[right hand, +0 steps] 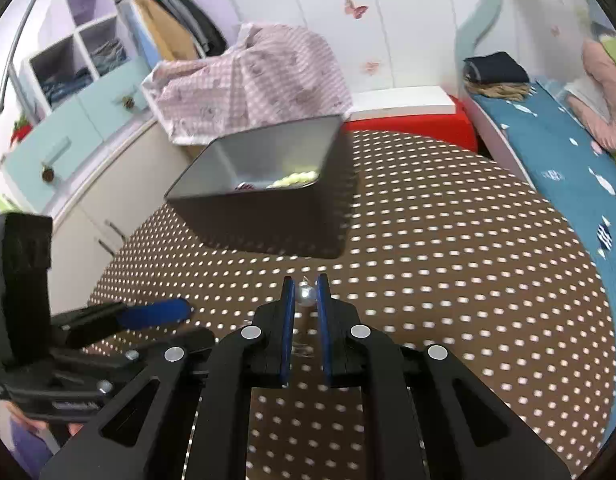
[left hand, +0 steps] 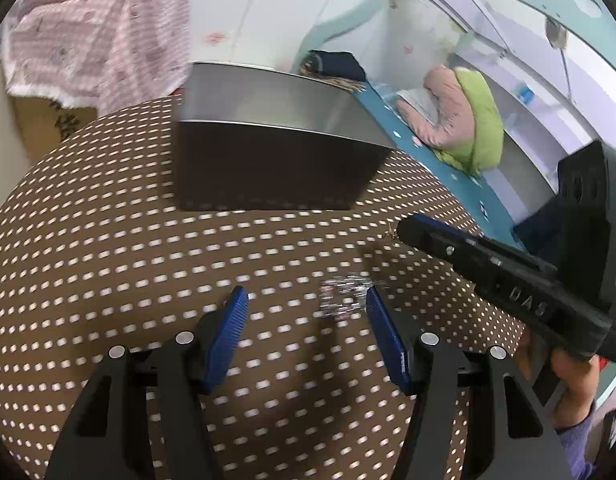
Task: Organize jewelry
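A dark open box (right hand: 264, 208) stands on the brown dotted tablecloth (right hand: 448, 260). Pale green beads (right hand: 294, 179) and a small reddish piece lie inside it. My right gripper (right hand: 305, 285) hovers in front of the box, shut on a silvery pearl piece (right hand: 305, 294) pinched between its blue pads. In the left wrist view the box (left hand: 276, 168) is straight ahead and the right gripper (left hand: 406, 232) reaches in from the right. My left gripper (left hand: 306, 308) is open low over the cloth. A blurred glittery silver piece (left hand: 344, 298) lies on the cloth just inside its right finger, untouched.
A pink checked cloth (right hand: 252, 80) drapes over a cardboard box behind the table. A red and white stool (right hand: 408, 120) stands behind the table, and a bed with a teal sheet (right hand: 556, 152) runs along its right. White and mint cabinets (right hand: 80, 140) stand left.
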The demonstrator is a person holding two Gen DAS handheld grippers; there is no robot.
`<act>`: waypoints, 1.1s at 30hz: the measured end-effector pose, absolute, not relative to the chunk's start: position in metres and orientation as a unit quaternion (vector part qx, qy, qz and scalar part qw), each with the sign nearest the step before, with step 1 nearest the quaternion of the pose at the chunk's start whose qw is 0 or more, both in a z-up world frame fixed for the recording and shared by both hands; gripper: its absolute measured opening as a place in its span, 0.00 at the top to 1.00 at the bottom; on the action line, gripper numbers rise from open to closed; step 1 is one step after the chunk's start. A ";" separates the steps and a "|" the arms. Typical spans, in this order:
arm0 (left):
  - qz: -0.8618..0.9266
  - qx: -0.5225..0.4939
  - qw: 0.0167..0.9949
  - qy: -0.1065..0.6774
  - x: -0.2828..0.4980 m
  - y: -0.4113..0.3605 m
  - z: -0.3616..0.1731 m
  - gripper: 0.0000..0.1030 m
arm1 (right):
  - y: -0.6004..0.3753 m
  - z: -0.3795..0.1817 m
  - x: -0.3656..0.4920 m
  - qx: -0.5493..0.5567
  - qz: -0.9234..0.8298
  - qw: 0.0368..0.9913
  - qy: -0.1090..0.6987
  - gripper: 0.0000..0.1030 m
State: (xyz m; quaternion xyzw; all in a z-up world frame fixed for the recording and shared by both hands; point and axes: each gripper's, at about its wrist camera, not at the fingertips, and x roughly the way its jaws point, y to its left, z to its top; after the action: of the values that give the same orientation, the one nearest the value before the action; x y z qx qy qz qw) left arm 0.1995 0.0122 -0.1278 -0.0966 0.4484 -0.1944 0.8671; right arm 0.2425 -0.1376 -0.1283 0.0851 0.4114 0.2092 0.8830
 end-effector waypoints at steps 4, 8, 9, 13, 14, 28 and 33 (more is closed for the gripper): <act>-0.200 -0.060 0.867 0.452 0.204 -0.015 -0.129 0.43 | -0.160 -0.124 0.239 0.103 0.200 0.886 0.404 0.89; -0.181 -0.012 0.873 0.452 0.206 -0.034 -0.131 0.45 | -0.166 -0.123 0.235 0.108 0.204 0.886 0.402 0.89; -0.174 -0.003 0.875 0.453 0.206 -0.037 -0.131 0.45 | -0.167 -0.122 0.234 0.109 0.205 0.886 0.401 0.89; -0.177 0.007 0.876 0.449 0.205 -0.041 -0.131 0.81 | -0.167 -0.118 0.231 0.111 0.211 0.887 0.396 0.89; -0.178 0.011 0.876 0.448 0.204 -0.042 -0.131 0.82 | -0.167 -0.117 0.231 0.111 0.212 0.887 0.395 0.89; -0.214 -0.044 0.887 0.406 0.182 0.008 -0.094 1.00 | -0.159 -0.079 0.222 0.106 0.215 0.903 0.358 0.89; -0.225 -0.059 0.902 0.364 0.186 0.022 -0.053 1.00 | -0.153 -0.058 0.226 0.103 0.218 0.909 0.340 0.89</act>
State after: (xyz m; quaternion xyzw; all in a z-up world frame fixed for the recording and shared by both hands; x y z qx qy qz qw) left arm 0.1859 0.0222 -0.0528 -0.0595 0.3639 -0.2246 0.9020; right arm 0.2263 -0.1533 -0.0576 0.1027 0.3396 0.2177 0.9093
